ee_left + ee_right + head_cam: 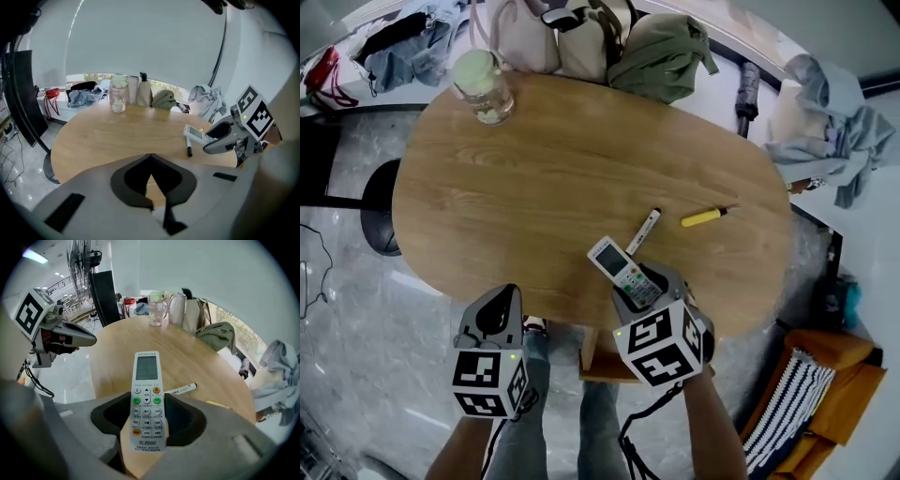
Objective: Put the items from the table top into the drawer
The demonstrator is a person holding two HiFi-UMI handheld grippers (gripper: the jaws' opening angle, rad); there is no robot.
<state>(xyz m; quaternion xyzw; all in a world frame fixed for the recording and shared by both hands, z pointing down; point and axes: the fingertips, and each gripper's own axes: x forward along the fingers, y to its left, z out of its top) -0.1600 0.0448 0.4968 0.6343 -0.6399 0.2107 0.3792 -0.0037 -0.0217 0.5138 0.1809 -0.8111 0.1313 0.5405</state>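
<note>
A white remote control (614, 264) with a grey screen sticks out over the front edge of the oval wooden table (534, 178). My right gripper (642, 289) is shut on the remote's lower half, and in the right gripper view the remote (146, 380) stands upright between the jaws of my right gripper (146, 403). Just beyond it on the tabletop lie a white marker with a black cap (643, 231) and a yellow pen (704, 217). My left gripper (495, 305) hovers off the table's front edge, left of the right one. It (150, 157) is shut with nothing in it.
A glass jar with a pale green lid (483, 86) stands at the table's far left. Beige bags (572, 37) and a green bag (661, 52) crowd the far edge. A wooden piece (598, 354) shows under the front edge. An orange seat (825, 394) is at the lower right.
</note>
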